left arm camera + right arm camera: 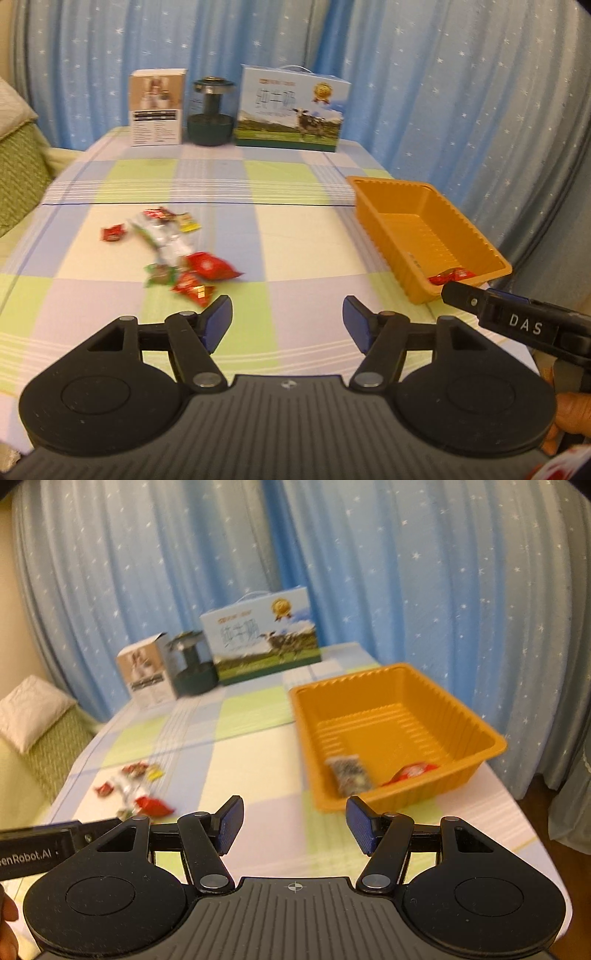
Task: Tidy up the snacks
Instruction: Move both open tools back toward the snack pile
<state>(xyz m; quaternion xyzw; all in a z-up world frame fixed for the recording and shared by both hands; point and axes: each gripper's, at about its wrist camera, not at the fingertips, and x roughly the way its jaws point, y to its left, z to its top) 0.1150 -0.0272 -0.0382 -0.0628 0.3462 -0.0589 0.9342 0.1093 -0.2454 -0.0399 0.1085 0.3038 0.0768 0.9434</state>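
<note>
We hold the left gripper above the near part of the checked tablecloth, its blue pads standing well apart with only bare cloth between them. Our right gripper hangs likewise over the cloth, its pads spread about as wide and gripping nothing.

The loose snacks lie in a small scatter ahead of the left gripper and to its left: several red wrappers, a green one, a yellow one and a pale clear packet, some touching and overlapping. The nearest red wrapper lies just beyond the left finger's pad.

The orange tray sits on the right side of the table, close to the edge beside the curtain. In it we see a red snack packet against the near wall and a greyish packet leaning at the near left corner; the blur makes its print unreadable, so we think it is a snack but cannot be sure. From the left wrist view the body of the other gripper covers the tray's near corner.

At the far edge of the table stand a small white box, a dark jar and a milk carton case with a cow on it, side by side before the starred blue curtain
</note>
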